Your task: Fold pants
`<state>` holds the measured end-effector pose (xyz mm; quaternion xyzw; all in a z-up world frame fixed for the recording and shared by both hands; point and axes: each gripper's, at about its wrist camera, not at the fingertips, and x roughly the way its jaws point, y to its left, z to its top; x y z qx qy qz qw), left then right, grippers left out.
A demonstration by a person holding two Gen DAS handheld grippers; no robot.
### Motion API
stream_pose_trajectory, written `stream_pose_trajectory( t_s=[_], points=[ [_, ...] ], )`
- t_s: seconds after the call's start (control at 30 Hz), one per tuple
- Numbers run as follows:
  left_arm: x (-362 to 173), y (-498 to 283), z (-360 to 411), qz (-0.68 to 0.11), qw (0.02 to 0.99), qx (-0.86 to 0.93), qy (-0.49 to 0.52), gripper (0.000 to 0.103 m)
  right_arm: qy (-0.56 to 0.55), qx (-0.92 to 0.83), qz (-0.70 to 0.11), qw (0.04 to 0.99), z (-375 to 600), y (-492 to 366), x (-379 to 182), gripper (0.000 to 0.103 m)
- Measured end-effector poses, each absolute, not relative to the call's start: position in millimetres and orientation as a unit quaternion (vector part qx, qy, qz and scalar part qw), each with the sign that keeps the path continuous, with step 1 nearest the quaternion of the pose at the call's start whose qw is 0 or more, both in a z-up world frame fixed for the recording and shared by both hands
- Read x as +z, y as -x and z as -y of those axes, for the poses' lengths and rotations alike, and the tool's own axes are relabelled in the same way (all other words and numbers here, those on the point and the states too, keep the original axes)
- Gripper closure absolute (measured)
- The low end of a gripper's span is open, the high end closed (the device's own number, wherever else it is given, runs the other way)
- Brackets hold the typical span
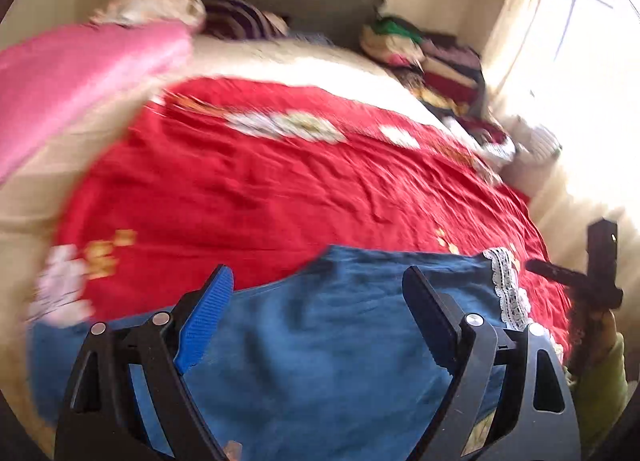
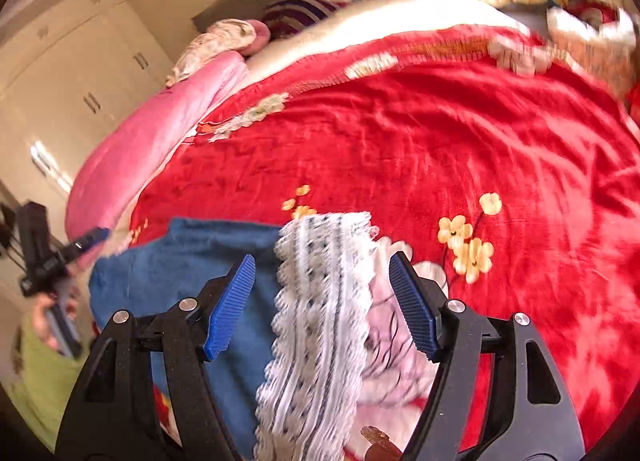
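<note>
Left wrist view: the left gripper [image 1: 318, 281] stands with its jaws spread wide and nothing between them, above the blue pants [image 1: 320, 341], which lie spread along the near edge of the bed [image 1: 280, 57]. The pants rest on a red flowered blanket [image 1: 280, 181] that covers most of the bed; past the pants the blanket runs bare toward the far edge, wrinkled but with nothing on it. A white lace hem [image 1: 508, 289] borders the right end of the pants, and just beyond it the right gripper [image 1: 576, 273] shows as a dark shape, too blurred there to read. A pink quilt [image 1: 80, 73] lies along the left edge of the bed, and a pile of clothes [image 1: 436, 69] crowds the far right corner beside a bright window. In the right wrist view the right gripper [image 2: 322, 273] is also wide open, its blue pads on either side of the lace hem [image 2: 320, 321] without touching it; the blue pants [image 2: 192, 261] stretch leftward from the hem. The left gripper [image 2: 60, 245] appears at the far left, blurred. The lower parts of the pants are cut off by both gripper bodies, so their near edge cannot be made out. Both views are smeared, and the pile's contents stay unclear.
</note>
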<state>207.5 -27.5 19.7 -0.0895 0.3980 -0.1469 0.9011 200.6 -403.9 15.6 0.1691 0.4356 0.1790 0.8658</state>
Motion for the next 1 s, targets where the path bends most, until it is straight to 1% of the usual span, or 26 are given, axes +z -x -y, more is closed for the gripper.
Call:
stream_pose_trajectory(
  t_s=[0.17,0.27,0.37,0.4,0.43,0.47,0.5,0.53,0.57,0.6,0.63,0.67,0.8,0.87,0.93,1.0],
  points=[
    [-15.8,-253.1,49.9,-0.438,0.883,-0.151,0.077,0.017,-0.172,0.207,-0.468,0.842,396.2,-231.9,-3.6,0.040],
    [-34.2,-273.1,50.2,-0.461,0.870,-0.149,0.092,0.017,-0.154,0.198,-0.490,0.835,390.4,-244.8,-15.9,0.040],
    [-49.6,-283.6,46.3,-0.473,0.865,-0.136,0.096,0.017,-0.159,0.206,-0.486,0.834,389.1,-245.2,-26.6,0.040],
    [-55.3,-285.4,46.0,-0.477,0.862,-0.139,0.101,0.017,-0.167,0.210,-0.479,0.836,389.9,-242.2,-28.7,0.044],
    [-58.3,-285.2,45.9,-0.478,0.860,-0.143,0.105,0.018,-0.171,0.214,-0.477,0.835,390.5,-241.1,-29.1,0.052],
    [-59.4,-284.2,45.8,-0.478,0.859,-0.149,0.109,0.019,-0.173,0.220,-0.474,0.835,390.3,-238.1,-30.4,0.055],
    [-59.8,-281.7,46.9,-0.475,0.859,-0.158,0.112,0.029,-0.170,0.222,-0.471,0.837,390.1,-236.7,-30.5,0.061],
    [-59.7,-280.5,48.3,-0.474,0.857,-0.165,0.117,0.046,-0.164,0.227,-0.468,0.838,389.5,-235.1,-30.4,0.071],
    [-59.9,-278.7,49.8,-0.477,0.851,-0.177,0.130,0.076,-0.163,0.236,-0.466,0.837,388.1,-232.5,-31.3,0.076],
    [-61.2,-278.0,51.9,-0.481,0.843,-0.191,0.147,0.089,-0.170,0.242,-0.461,0.836,387.6,-233.0,-31.6,0.082],
    [-61.3,-277.3,53.9,-0.481,0.842,-0.193,0.148,0.090,-0.171,0.245,-0.456,0.838,386.7,-231.7,-31.0,0.086],
    [-58.3,-275.2,56.7,-0.477,0.845,-0.196,0.141,0.096,-0.168,0.248,-0.448,0.842,385.3,-229.0,-29.2,0.088],
    [-34.2,-273.1,56.3,-0.432,0.868,-0.202,0.138,0.097,-0.135,0.263,-0.386,0.874,383.1,-209.4,1.7,0.089],
    [-28.2,-279.4,59.8,-0.425,0.873,-0.202,0.129,0.097,-0.114,0.259,-0.363,0.888,381.5,-211.4,17.8,0.089],
    [-28.0,-285.9,63.3,-0.426,0.875,-0.196,0.120,0.097,-0.079,0.243,-0.366,0.895,375.9,-222.6,25.9,0.089],
    [-32.7,-293.6,68.4,-0.431,0.878,-0.183,0.103,0.098,-0.059,0.231,-0.390,0.889,372.0,-235.8,20.5,0.089]
  ],
)
